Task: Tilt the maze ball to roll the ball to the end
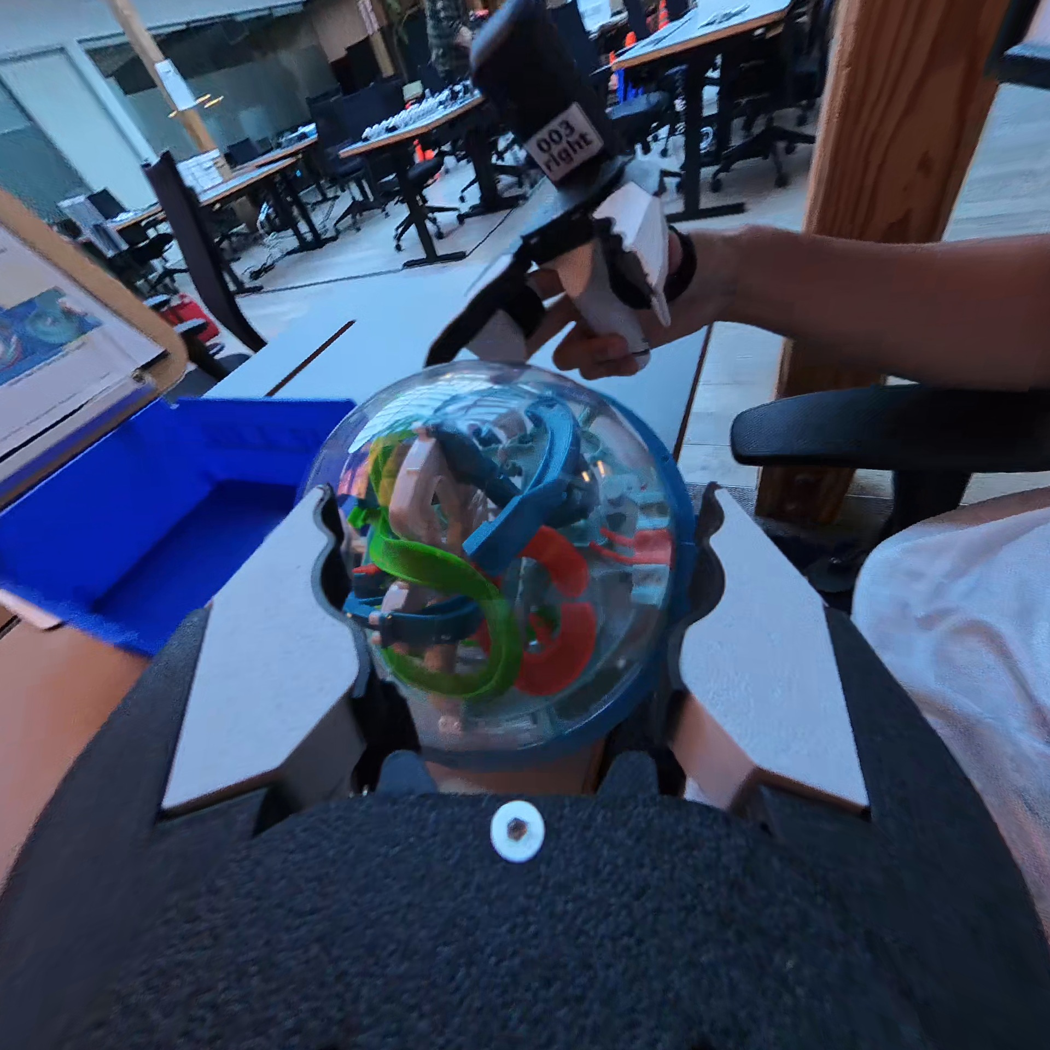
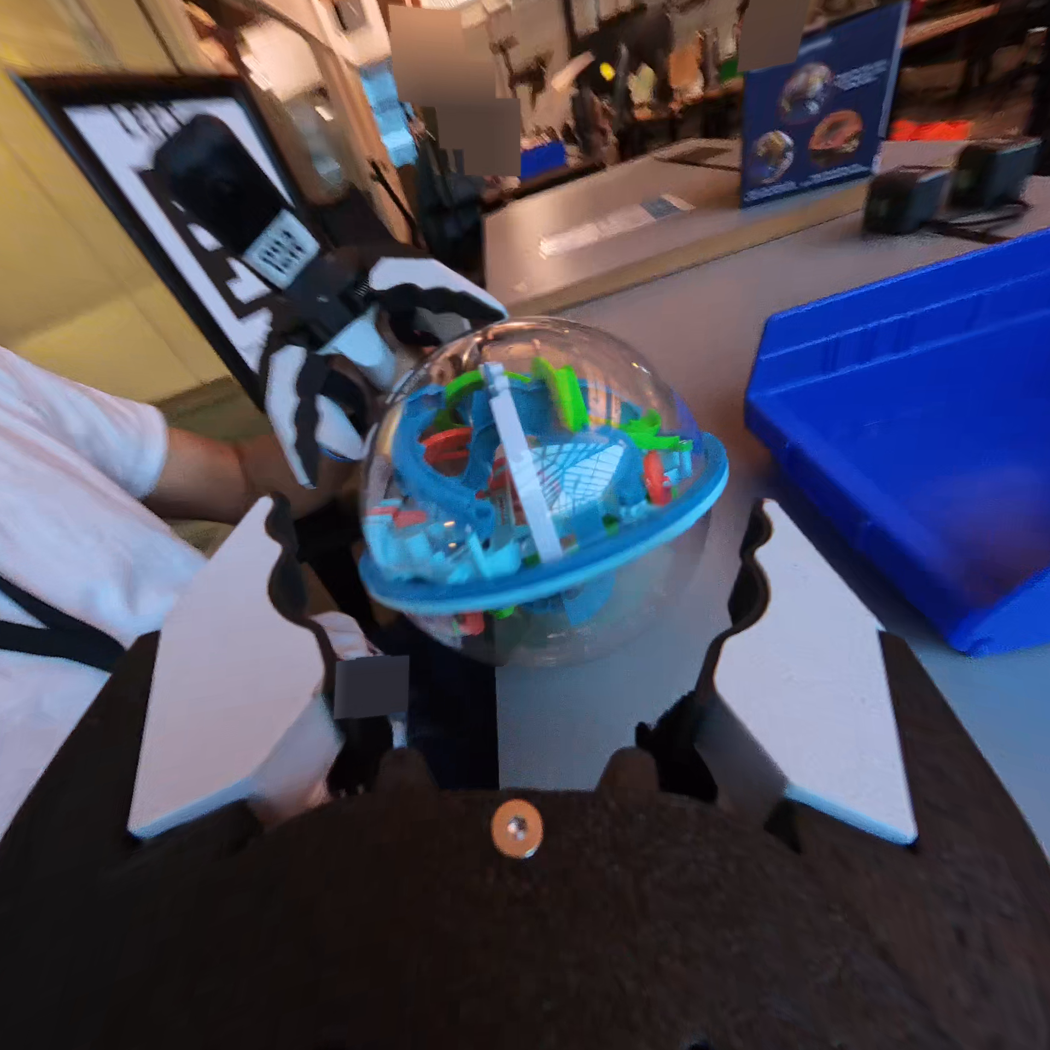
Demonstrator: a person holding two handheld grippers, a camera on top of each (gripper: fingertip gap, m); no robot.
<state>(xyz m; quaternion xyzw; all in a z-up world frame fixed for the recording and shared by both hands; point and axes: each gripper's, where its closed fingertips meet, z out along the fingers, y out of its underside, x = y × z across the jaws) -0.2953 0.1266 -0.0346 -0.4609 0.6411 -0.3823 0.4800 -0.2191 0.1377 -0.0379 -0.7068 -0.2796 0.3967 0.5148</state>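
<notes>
Your maze ball (image 1: 505, 562): clear sphere, blue equator ring, with green, red, blue and pale tracks inside. It is held off the bench, ring tilted, low at 8 o'clock and high at 2 in the right wrist view. Inner rolling ball not discernible.

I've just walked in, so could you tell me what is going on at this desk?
A person is working a clear maze ball with two hand-held tools. The left tool is clamped on the ball, one finger on each side, holding it up above the grey desk. The right tool is open and apart from the ball, pointing at it from the other side. A blue bin sits on the desk beside them. The little ball inside cannot be made out.
</notes>
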